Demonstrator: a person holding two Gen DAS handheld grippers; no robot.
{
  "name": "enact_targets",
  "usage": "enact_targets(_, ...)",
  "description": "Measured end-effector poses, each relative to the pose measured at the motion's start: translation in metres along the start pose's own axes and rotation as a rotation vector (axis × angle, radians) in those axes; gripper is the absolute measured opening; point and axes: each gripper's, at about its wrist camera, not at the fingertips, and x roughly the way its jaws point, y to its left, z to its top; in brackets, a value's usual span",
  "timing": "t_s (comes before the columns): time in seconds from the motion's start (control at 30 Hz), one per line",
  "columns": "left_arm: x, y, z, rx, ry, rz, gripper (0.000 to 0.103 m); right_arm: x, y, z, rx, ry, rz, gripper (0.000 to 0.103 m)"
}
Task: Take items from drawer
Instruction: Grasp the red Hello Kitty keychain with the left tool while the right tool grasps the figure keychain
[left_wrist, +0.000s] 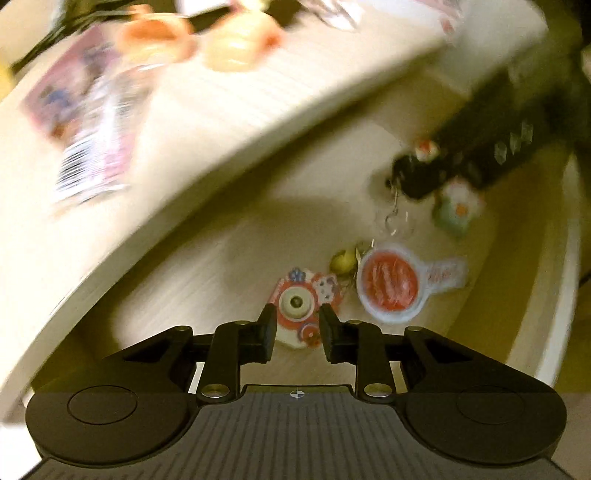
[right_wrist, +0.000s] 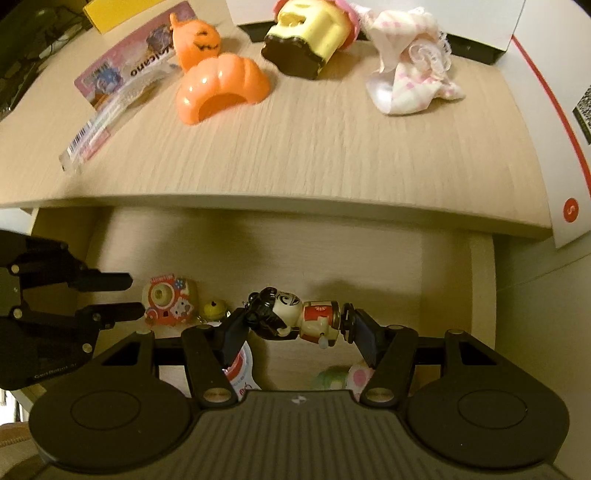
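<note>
The open drawer (right_wrist: 391, 254) sits under the wooden tabletop (right_wrist: 314, 155). My right gripper (right_wrist: 297, 319) is shut on a wind-up figure (right_wrist: 295, 319) with black hair, a white face and a red-and-white body, held lengthwise above the drawer floor. In the left wrist view the right gripper (left_wrist: 461, 162) shows as a dark blur at the upper right. My left gripper (left_wrist: 297, 317) points steeply down, its jaws partly apart over a red-and-white cartoon toy (left_wrist: 299, 306) with a round cream centre. The right wrist view shows the left gripper (right_wrist: 129, 295) just short of this toy (right_wrist: 168, 302), not touching it.
Also in the drawer are a yellow bell (left_wrist: 343, 260), a round red tag with a white rim (left_wrist: 391, 290) and a green-and-white soft toy (left_wrist: 456, 206). On the tabletop stand orange pumpkin pieces (right_wrist: 221, 92), a yellow-and-brown toy (right_wrist: 306, 37), pink cloth (right_wrist: 413, 70) and a packet (right_wrist: 122, 85).
</note>
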Motion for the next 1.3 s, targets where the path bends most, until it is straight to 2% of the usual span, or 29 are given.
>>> enact_targets(0.03, 0.003, -0.004, -0.001, 0.045, 0.014, 0.022, 0.029, 0.003, 0.002, -0.002, -0.001, 0.002, 0.001, 0.061)
enact_targets(0.1, 0.004, -0.010, -0.001, 0.087, -0.001, 0.016, 0.027, 0.012, 0.008, -0.005, -0.004, 0.006, 0.003, 0.061)
enact_targets(0.33, 0.007, 0.002, 0.006, 0.030, 0.009, -0.062, 0.031, 0.026, 0.014, -0.013, -0.006, 0.024, -0.005, 0.061)
enact_targets(0.43, 0.007, -0.001, 0.005, 0.052, 0.008, -0.079, 0.045, 0.031, 0.016, -0.016, -0.006, 0.034, -0.005, 0.061)
enact_targets(0.5, 0.007, -0.004, 0.002, 0.074, 0.003, -0.089, 0.061, 0.035, 0.015, -0.019, -0.006, 0.038, -0.002, 0.061)
enact_targets(0.57, 0.004, -0.007, -0.002, 0.113, -0.003, -0.094, 0.068, 0.040, 0.014, -0.020, -0.007, 0.040, -0.002, 0.061)
enact_targets(0.67, -0.002, -0.006, -0.006, 0.111, -0.027, -0.069, 0.061, 0.042, 0.012, -0.021, -0.004, 0.042, -0.005, 0.061)
enact_targets(0.77, -0.013, -0.001, -0.008, 0.091, -0.071, -0.031, 0.060, 0.041, 0.010, -0.021, -0.003, 0.039, -0.009, 0.061)
enact_targets(0.87, -0.012, 0.006, -0.004, 0.100, -0.032, 0.005, 0.060, 0.036, 0.010, -0.020, -0.002, 0.042, -0.007, 0.061)
enact_targets(1.03, -0.005, 0.016, 0.003, 0.071, 0.013, -0.022, 0.060, 0.038, 0.014, -0.020, -0.011, 0.050, 0.003, 0.061)
enact_targets(1.17, 0.016, 0.007, 0.007, 0.057, 0.059, -0.057, 0.060, 0.043, 0.015, -0.023, -0.005, 0.060, 0.017, 0.061)
enact_targets(1.3, 0.020, 0.003, 0.013, 0.078, 0.045, -0.057, 0.064, 0.047, 0.017, -0.026, -0.004, 0.076, 0.010, 0.061)
